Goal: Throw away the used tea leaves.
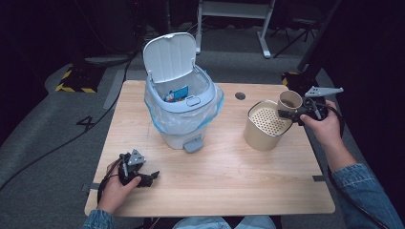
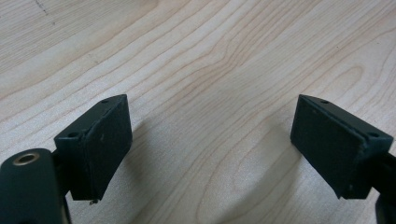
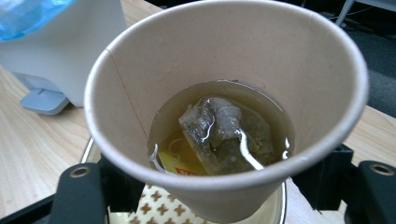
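My right gripper [image 1: 290, 110] is shut on a beige paper cup [image 1: 290, 100], held above the far right rim of a cream strainer pot [image 1: 265, 125] with a perforated insert. The right gripper view looks into the paper cup [image 3: 224, 98]: yellowish tea with a soaked tea bag [image 3: 224, 133] lying in it, and the strainer's patterned grid [image 3: 163, 207] just below. My left gripper [image 1: 148, 177] rests low at the table's near left corner. In the left gripper view its pads [image 2: 105, 144] stand wide apart over bare wood, with nothing between them.
A white pedal bin [image 1: 184, 102] with a blue liner and raised lid stands at the table's middle back, some packaging inside it. A round cable hole [image 1: 240, 96] sits behind the pot. Desk legs and floor cables lie beyond the table [image 1: 229, 167].
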`<state>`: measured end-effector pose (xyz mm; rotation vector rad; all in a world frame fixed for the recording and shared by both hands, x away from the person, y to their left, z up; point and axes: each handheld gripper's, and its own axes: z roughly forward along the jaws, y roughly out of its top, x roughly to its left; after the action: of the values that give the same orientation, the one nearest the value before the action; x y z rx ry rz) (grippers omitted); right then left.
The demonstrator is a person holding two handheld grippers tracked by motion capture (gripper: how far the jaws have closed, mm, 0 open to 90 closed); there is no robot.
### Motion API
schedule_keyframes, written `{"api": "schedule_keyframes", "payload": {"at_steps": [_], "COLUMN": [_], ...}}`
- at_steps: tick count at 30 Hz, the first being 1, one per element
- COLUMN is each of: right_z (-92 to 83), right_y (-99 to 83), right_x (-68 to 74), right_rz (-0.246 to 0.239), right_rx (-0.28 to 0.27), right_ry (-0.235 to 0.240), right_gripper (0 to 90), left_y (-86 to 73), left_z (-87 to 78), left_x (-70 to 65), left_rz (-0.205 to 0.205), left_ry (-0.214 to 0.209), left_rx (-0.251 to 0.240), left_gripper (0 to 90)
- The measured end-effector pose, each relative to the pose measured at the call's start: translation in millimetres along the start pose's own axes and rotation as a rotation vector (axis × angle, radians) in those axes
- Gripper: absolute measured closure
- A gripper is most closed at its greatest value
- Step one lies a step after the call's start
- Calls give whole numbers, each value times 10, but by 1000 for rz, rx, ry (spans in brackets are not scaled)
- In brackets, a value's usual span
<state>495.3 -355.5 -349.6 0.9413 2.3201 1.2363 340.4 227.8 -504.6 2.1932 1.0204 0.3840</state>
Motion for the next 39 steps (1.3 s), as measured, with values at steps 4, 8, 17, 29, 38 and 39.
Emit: {"api": "schedule_keyframes", "payload": {"at_steps": [4, 8, 17, 29, 38, 39], "right_z": [61, 102, 103, 107, 113, 121], "right_y": [2, 2, 34, 68, 92, 92], "right_x": [-35, -54, -58, 29, 120, 130], "right_rz": [-14, -55, -253, -593, -837, -867], "right_rx": [16, 39, 56, 131, 186, 193], "right_ry": [-11, -34, -109, -238, -355, -364], "right_gripper": [292, 293, 298, 302, 307, 308], "left_y": [0, 0, 1, 1, 0, 0], "left_z": [0, 0, -1, -1, 0, 0], "left_x": [0, 1, 3, 3, 1, 1], "left_rz": [0, 1, 3, 3, 0, 0], "left_ry": [0, 0, 1, 1, 0, 0], "left_rx": [0, 0, 1, 1, 0, 0], "left_gripper": [129, 129, 129, 129, 129, 129]}}
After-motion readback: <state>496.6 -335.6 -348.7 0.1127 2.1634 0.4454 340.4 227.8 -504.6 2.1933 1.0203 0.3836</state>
